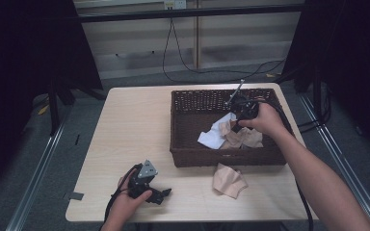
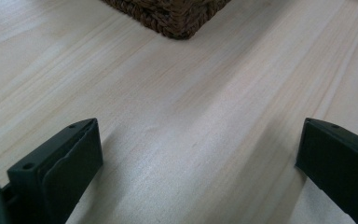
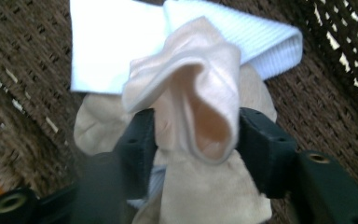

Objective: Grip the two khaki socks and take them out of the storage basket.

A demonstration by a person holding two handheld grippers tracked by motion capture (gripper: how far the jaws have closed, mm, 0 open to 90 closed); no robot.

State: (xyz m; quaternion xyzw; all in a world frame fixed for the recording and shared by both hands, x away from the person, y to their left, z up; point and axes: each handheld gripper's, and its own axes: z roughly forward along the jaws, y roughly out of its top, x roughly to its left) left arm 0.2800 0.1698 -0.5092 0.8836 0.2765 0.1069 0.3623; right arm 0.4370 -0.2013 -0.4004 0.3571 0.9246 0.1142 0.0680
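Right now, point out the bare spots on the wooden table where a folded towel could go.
Free: the light wooden table left of the brown woven basket, from its far edge to the left gripper. Crowded: the basket, with white cloth, beige cloths and right gripper; the front strip holds another beige cloth.

A beige sock (image 3: 200, 112) hangs bunched over a white sock (image 1: 213, 136) inside the brown basket (image 1: 221, 158); another beige sock (image 1: 229, 180) lies at the basket's six o'clock.
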